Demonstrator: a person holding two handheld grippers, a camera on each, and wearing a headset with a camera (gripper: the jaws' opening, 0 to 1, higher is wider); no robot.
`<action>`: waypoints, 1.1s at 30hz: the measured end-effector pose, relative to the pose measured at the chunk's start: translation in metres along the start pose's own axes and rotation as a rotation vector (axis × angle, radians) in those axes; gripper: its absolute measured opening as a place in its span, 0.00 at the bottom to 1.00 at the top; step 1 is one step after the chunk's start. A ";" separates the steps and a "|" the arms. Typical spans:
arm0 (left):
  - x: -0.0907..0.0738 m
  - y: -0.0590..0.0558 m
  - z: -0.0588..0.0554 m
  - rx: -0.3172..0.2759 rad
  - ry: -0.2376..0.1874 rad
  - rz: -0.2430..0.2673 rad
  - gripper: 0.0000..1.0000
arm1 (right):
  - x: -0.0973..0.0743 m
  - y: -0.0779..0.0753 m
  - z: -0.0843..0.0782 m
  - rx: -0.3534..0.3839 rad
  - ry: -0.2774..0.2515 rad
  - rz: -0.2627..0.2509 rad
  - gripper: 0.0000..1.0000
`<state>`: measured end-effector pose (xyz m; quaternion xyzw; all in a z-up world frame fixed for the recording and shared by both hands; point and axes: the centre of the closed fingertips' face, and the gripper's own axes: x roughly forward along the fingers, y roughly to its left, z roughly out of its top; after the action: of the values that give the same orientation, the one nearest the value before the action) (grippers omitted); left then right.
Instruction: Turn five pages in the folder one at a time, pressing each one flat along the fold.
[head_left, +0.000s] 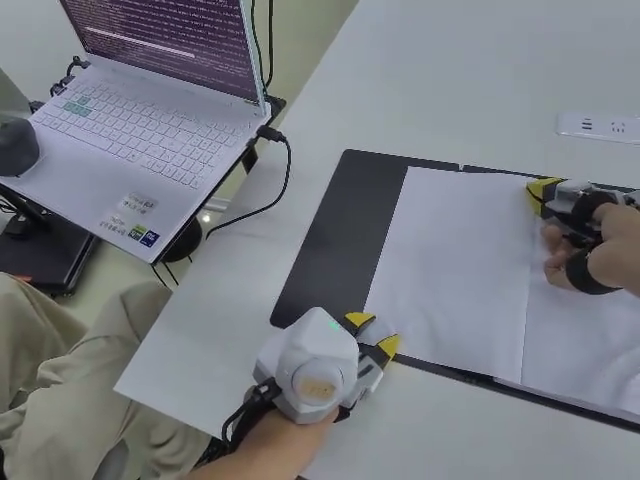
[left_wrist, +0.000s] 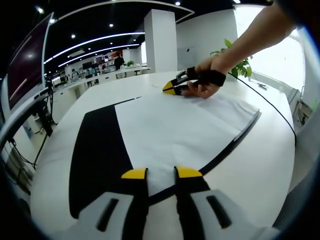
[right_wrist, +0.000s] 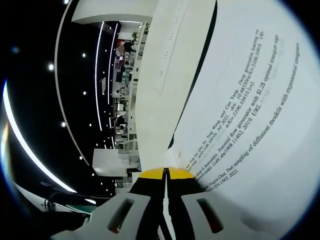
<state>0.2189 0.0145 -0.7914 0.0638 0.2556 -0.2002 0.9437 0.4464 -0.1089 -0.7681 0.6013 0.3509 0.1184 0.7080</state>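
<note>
Nearest to the head camera is the left gripper, at the near edge of the open folder. In the left gripper view its yellow-tipped fingers stand a little apart with a narrow gap between them. They sit just over the folder's near border and hold nothing.

That folder lies flat on the white worktop, in front of the person. Its black inner cover is bare on the left, and a blank white sheet is spread over the middle. More pages lie to the right of the crease.

At the far edge of the pages, by the crease, is the right gripper, held in a hand with a black strap around it. In the right gripper view its fingers are pressed together, their tips at the edge of a printed page carrying lines of small text. I cannot tell whether any paper is caught between them. From the left gripper view the same gripper shows across the folder with its tips low on the paper.

Off the left side of the worktop an open laptop sits on a stand with its screen lit. A black cable is plugged into its side. A white power strip lies on the worktop beyond the folder. The person's beige trousers show at lower left.
</note>
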 end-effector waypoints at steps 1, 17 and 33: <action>0.000 0.000 0.000 -0.002 0.002 0.000 0.19 | -0.001 0.000 -0.001 0.000 0.005 0.002 0.00; -0.001 -0.001 0.001 0.006 0.015 -0.009 0.19 | -0.029 -0.007 -0.032 0.016 0.101 0.032 0.00; -0.001 -0.002 0.001 0.015 0.025 -0.012 0.19 | -0.051 -0.014 -0.050 0.025 0.162 0.046 0.00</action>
<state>0.2180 0.0126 -0.7902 0.0720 0.2661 -0.2068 0.9387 0.3739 -0.1037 -0.7652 0.6063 0.3945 0.1784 0.6670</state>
